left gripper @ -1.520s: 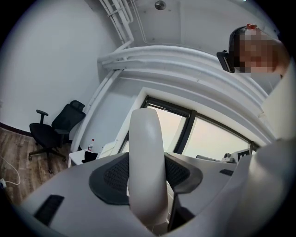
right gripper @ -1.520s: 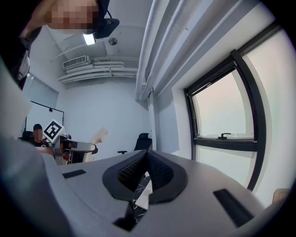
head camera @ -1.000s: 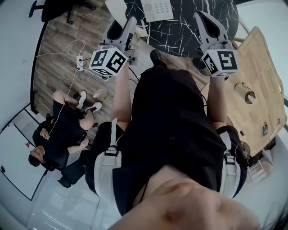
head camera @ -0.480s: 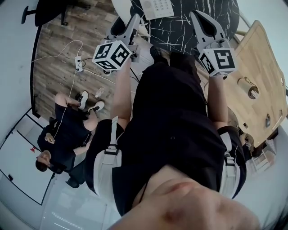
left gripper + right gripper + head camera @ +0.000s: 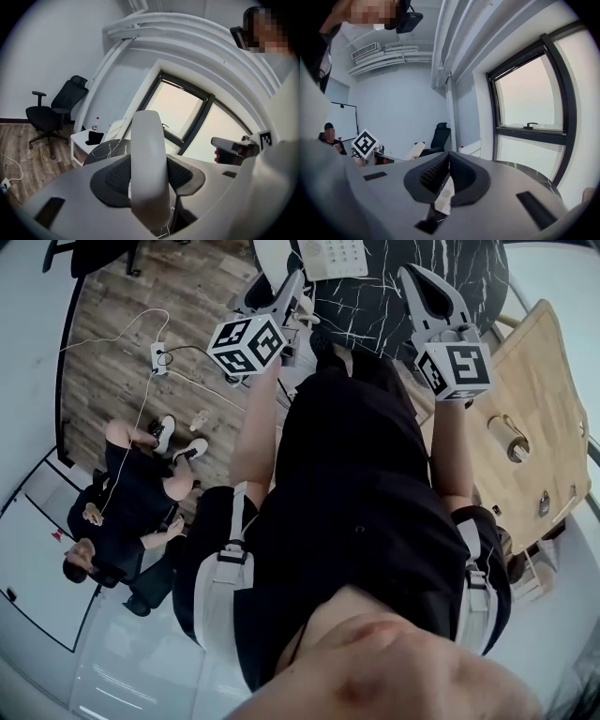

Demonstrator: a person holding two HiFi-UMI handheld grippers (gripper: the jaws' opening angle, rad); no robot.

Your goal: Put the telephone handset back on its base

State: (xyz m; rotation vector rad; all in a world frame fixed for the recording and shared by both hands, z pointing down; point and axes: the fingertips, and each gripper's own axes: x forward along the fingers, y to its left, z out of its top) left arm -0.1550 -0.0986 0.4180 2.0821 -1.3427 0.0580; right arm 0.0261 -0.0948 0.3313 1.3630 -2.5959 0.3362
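In the left gripper view a white telephone handset (image 5: 147, 154) stands upright between the dark pads, and my left gripper (image 5: 149, 185) is shut on it. In the head view the left gripper (image 5: 292, 289) is at the near left edge of the black marble table (image 5: 394, 296); the gripper body largely hides the handset there. The white telephone base (image 5: 333, 255), with its keypad, lies on that table at the top of the head view. My right gripper (image 5: 419, 279) hovers over the table with its pads pressed together (image 5: 449, 164) and nothing between them. A piece of the white base (image 5: 443, 199) shows below them.
A light wooden table (image 5: 539, 381) with a round cup (image 5: 511, 437) stands to the right. A person (image 5: 122, 512) sits on the wood floor at the left, near a power strip with cables (image 5: 157, 356). A black office chair (image 5: 51, 112) is by the far wall.
My left gripper, with the handset, has moved right and forward toward the table. The right gripper has stayed almost where it was.
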